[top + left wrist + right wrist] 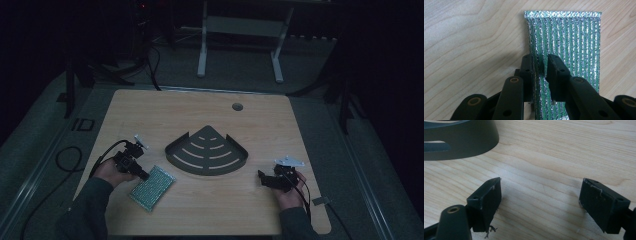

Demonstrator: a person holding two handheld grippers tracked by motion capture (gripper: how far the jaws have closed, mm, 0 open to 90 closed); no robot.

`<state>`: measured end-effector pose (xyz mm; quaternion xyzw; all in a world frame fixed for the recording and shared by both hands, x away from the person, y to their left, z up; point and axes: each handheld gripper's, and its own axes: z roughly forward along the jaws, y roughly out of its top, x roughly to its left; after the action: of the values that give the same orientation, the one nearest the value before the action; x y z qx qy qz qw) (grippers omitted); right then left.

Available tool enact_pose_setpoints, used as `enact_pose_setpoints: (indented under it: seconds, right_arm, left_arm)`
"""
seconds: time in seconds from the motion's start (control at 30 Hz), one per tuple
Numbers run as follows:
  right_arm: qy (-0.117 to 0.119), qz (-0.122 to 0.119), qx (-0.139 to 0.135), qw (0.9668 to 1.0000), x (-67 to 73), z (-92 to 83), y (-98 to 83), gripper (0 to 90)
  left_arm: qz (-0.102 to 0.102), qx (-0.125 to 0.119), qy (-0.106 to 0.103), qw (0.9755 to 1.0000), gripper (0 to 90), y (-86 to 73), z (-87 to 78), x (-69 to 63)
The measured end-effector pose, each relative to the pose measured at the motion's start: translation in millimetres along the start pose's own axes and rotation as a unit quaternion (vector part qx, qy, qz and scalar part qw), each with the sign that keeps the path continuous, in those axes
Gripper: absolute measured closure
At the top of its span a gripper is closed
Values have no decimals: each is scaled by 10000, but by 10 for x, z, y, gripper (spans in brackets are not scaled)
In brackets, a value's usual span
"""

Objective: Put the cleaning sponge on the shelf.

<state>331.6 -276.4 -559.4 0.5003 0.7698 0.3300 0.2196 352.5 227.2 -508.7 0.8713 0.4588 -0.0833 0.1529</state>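
Left gripper view gives me the best look at the green-and-silver scouring pad (566,42): a flat woven rectangle with glittery metallic threads and a stitched hem along the far edge. It's lying flat on the wooden worktop (469,37), and in the high view it sits at the near left, just in front of the dark fan-shaped corner shelf (207,152).

My read on handling: it looks very light and floppy, so it'll droop if I lift it by one end, but nothing fragile about it. The weave looks rough, so I doubt it slips much. Taking it by an edge seems the way, since it lies too flat to get under from the middle.

That's pretty much where the left gripper (540,66) is, right over the pad's left long edge. Its fingers (527,67) stand close together with a strip of the fabric bunched up between them, so I'd call that a pinch on the pad, though not a hard one.

The right gripper (540,200) rests off to the near right of the shelf, fingers spread wide with bare wood between them.
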Motion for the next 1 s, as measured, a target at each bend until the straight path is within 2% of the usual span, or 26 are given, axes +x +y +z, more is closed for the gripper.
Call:
enact_pose_setpoints:
  seconds: [0.37,0.43,0.53,0.67,0.77,0.83,1.0]
  right_arm:
    - [0,1,0,10000,0,0,0,174]
    - [0,2,1,10000,0,0,0,174]
    - [1,1,-1,10000,0,0,0,174]
    - [0,0,-1,10000,0,0,0,175]
    - [1,-1,-2,10000,0,0,-1,174]
    - [1,-2,-2,10000,0,0,-1,174]
    - [1,-1,-2,10000,0,0,0,174]
  left_arm:
    - [3,180,-51,9998,766,4,44,9]
    - [18,222,-7,9998,758,12,46,10]
    - [-62,268,-5,9996,746,26,61,13]
    - [-260,335,-164,9990,733,43,76,68]
    - [-415,424,-361,9976,737,59,88,118]
    - [-463,464,-447,9968,751,72,95,137]
    - [-428,562,-568,9959,806,95,101,163]
